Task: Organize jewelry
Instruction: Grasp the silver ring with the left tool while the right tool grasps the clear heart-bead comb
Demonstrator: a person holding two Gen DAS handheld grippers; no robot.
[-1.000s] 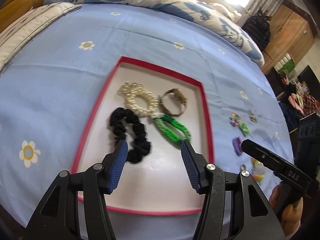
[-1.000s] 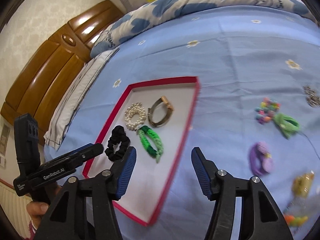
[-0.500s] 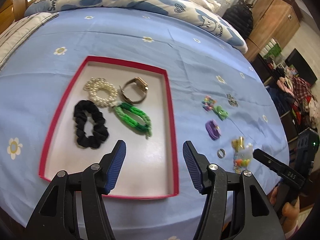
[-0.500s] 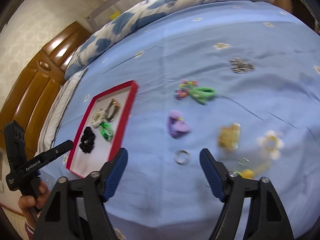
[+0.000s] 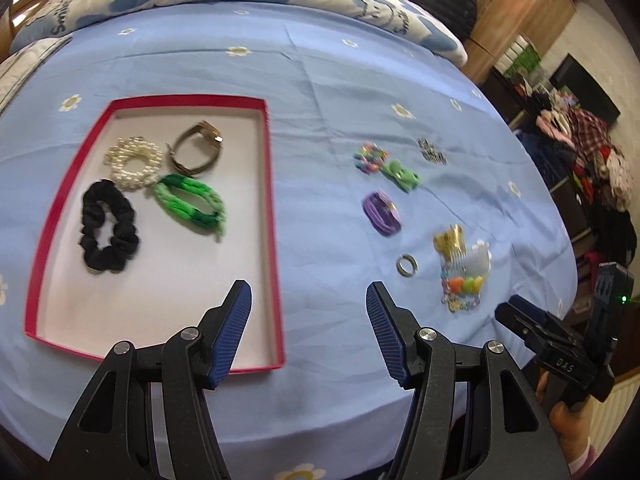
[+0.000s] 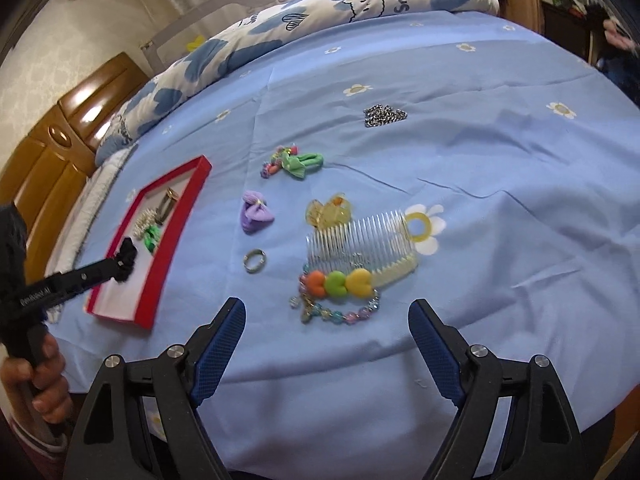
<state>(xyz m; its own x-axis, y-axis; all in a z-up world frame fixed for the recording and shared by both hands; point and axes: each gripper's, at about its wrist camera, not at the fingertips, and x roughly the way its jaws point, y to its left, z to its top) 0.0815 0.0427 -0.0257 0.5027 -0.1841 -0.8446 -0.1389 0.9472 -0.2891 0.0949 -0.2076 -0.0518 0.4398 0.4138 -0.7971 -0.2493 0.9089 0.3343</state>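
Observation:
A red-rimmed tray (image 5: 274, 216) (image 6: 182, 216) lies on the blue bedsheet. It holds a black scrunchie (image 5: 108, 232), a pearl bracelet (image 5: 134, 164), a watch (image 5: 196, 146) and a green braided band (image 5: 190, 202). Loose to its right lie a bead bracelet (image 5: 370, 156), a green bow (image 6: 302, 162), a purple bow (image 6: 256, 216), a ring (image 6: 255, 261), a yellow clip (image 6: 330, 210), a comb with hearts (image 6: 360, 258) and a chain (image 6: 384, 115). My left gripper (image 5: 308, 312) is open above the tray's right rim. My right gripper (image 6: 326, 320) is open just short of the comb.
A blue-and-white duvet (image 6: 280, 32) lies along the far side of the bed. A wooden headboard (image 6: 60, 140) stands at the left. Dark furniture and piled clothes (image 5: 592, 160) are off the right bed edge.
Both grippers have swung right, away from the tray and toward the loose pieces. The right gripper now faces the comb and bead chain. Both stay open.

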